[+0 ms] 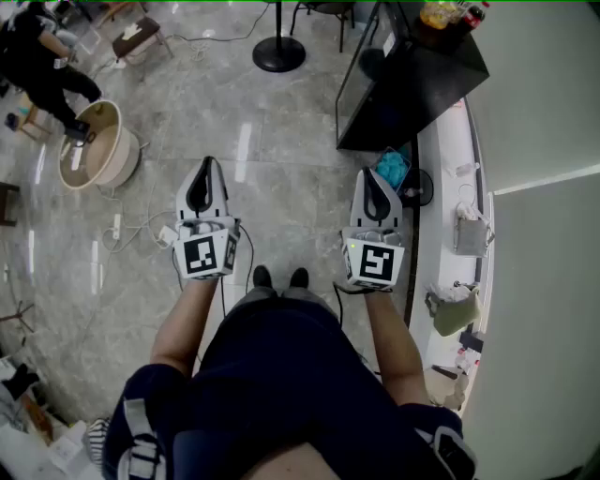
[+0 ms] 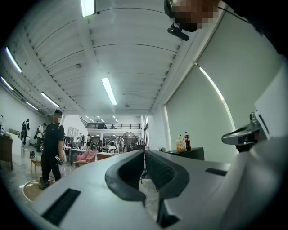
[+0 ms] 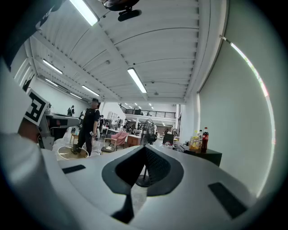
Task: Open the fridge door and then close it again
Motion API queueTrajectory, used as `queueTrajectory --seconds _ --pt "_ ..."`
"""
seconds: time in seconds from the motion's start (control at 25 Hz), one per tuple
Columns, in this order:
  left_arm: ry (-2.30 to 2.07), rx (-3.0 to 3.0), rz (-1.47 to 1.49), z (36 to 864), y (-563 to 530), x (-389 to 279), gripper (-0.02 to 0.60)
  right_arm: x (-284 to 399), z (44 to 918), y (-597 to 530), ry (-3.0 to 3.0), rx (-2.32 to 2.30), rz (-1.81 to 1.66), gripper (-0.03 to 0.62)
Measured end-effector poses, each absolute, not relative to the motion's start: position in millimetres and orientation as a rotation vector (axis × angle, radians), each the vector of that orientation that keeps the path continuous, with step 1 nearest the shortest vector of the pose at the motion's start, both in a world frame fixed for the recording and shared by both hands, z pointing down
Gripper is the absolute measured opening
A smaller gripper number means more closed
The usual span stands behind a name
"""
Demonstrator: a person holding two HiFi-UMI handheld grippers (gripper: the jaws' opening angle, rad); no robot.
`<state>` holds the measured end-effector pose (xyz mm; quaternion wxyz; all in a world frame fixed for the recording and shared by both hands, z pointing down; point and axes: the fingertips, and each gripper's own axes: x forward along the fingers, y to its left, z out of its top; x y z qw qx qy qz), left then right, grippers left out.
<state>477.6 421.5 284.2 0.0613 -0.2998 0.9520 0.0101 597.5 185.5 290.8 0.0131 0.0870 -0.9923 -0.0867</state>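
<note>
The fridge [image 1: 405,77] is a low black cabinet at the upper right of the head view, its door closed and drink bottles [image 1: 450,13] on top. It also shows ahead to the right in the left gripper view as the fridge [image 2: 186,154], and in the right gripper view as the fridge [image 3: 206,156]. My left gripper [image 1: 206,165] and right gripper [image 1: 374,174] are held side by side at waist height, pointing forward over the floor, well short of the fridge. Both are shut with nothing between the jaws, as seen at the left gripper [image 2: 144,152] and the right gripper [image 3: 145,147].
A fan stand with a round black base [image 1: 278,53] is straight ahead. A round tub [image 1: 95,146] and a person in black [image 1: 42,67] are at the far left. A white counter [image 1: 448,202] runs along the right wall. Cables [image 1: 139,231] lie on the floor left of me.
</note>
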Motion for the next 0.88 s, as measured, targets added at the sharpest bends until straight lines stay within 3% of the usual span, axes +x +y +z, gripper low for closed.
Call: queueTrajectory --seconds 0.88 --pt "2.888 -0.944 -0.032 290.8 413.3 479.2 0.032 594.0 291.3 195.8 -3.103 0.2 -0.278 0.018"
